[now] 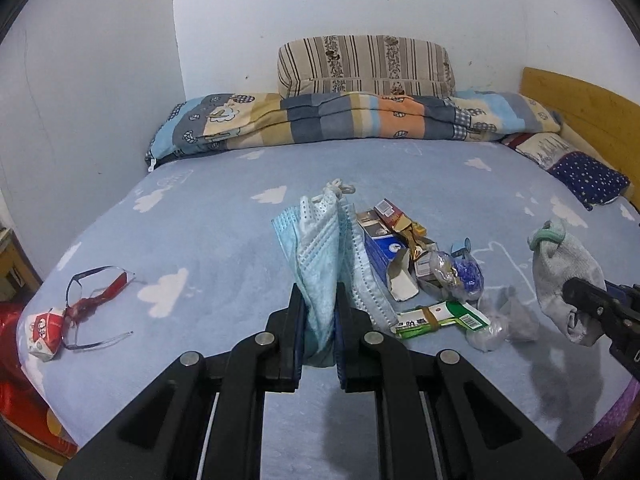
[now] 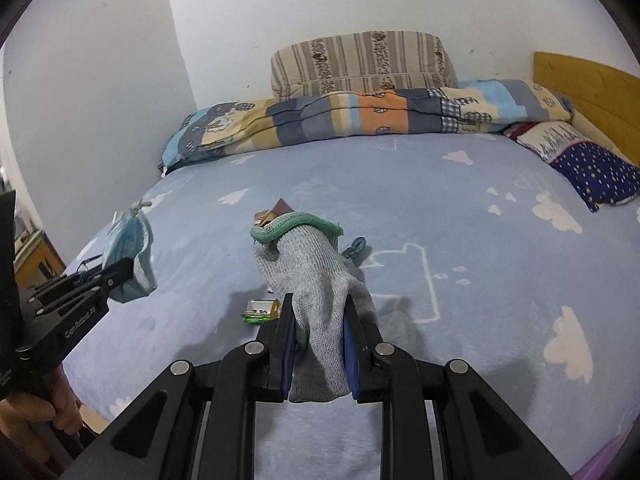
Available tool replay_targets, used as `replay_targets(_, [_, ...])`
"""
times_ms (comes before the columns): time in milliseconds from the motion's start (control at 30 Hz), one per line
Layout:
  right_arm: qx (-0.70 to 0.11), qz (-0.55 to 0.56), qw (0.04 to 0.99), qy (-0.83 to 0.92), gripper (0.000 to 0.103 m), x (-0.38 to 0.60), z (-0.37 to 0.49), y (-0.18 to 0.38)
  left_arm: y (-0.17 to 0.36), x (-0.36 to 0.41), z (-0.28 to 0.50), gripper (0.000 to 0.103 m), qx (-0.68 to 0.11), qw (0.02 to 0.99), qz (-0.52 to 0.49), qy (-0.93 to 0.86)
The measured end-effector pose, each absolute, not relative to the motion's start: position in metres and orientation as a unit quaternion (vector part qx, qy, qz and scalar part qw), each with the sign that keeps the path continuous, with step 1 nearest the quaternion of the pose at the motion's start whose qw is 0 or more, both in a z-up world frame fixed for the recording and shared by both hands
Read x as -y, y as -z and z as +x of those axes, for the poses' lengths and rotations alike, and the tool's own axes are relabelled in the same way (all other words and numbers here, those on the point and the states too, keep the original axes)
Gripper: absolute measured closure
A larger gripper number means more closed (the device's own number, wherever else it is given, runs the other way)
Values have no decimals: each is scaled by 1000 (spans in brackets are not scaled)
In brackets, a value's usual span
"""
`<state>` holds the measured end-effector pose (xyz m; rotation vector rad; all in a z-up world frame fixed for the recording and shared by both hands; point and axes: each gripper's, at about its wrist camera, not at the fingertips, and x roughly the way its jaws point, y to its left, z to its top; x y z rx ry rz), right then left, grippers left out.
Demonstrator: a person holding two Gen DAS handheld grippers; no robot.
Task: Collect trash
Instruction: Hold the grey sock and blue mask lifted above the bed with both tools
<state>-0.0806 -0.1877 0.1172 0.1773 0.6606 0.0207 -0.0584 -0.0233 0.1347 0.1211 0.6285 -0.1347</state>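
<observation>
Blue face masks [image 1: 320,264] sit pinched in your left gripper [image 1: 319,312], grey glove [image 2: 316,300] in the right gripper [image 2: 319,320] — thin cloth can slip out if you swing fast.

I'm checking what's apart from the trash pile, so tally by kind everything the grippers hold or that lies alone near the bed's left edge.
Mask bundle, in left gripper: 1
Grey glove, in right gripper: 1
Glasses: 1
Crumpled wrapper: 1
Total: 4
</observation>
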Motion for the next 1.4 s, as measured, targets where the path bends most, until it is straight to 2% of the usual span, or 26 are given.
replay_targets(733, [-326,75,942,-39,82,177,-76,-111,-143,-13,-51,91,-293,956,13,17])
replay_targets(1400, [-327,82,940,-50,82,177,-76,-108,-141,-15,-49,91,-296,955,18,21])
